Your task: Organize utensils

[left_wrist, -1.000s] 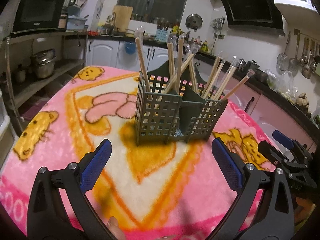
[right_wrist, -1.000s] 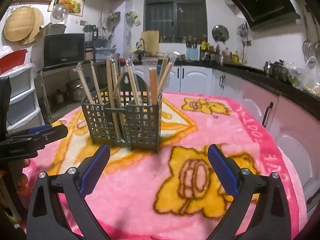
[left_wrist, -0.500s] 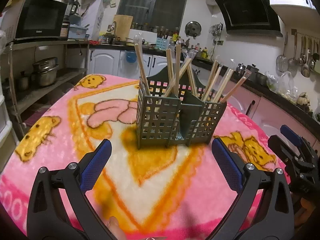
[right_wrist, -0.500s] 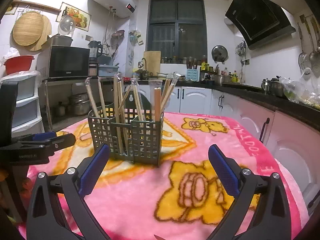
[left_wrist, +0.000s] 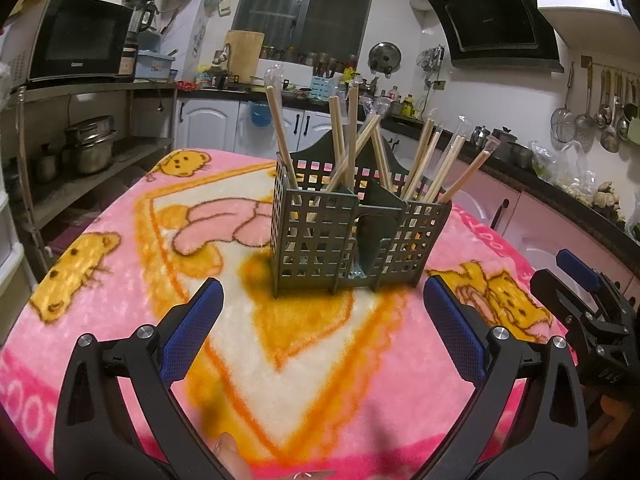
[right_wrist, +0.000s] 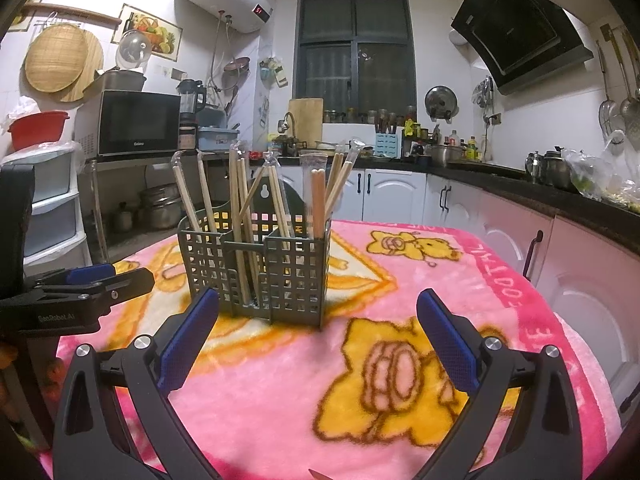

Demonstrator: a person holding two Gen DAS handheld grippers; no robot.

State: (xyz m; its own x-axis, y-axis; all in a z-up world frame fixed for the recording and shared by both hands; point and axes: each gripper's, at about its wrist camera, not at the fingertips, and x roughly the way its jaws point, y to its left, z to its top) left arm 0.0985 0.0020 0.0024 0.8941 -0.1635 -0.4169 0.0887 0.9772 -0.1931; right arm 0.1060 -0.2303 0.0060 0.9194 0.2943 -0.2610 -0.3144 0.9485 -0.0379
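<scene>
Chopsticks (left_wrist: 424,164) are standing in the caddy (right_wrist: 256,272), ahead of both claws. The left claw (left_wrist: 322,334) and right claw (right_wrist: 318,336) are gaping wide, gripping nothing, hovering over the blanketed tabletop (right_wrist: 400,400). Nothing loose is showing; I'd judge either claw should approach leaning sticks slowly, pinching one stick only.

A table draped in a pink fleece blanket (left_wrist: 120,280) printed with yellow cartoon bears carries one dark green lattice utensil caddy (left_wrist: 352,236) standing upright near its middle.
</scene>
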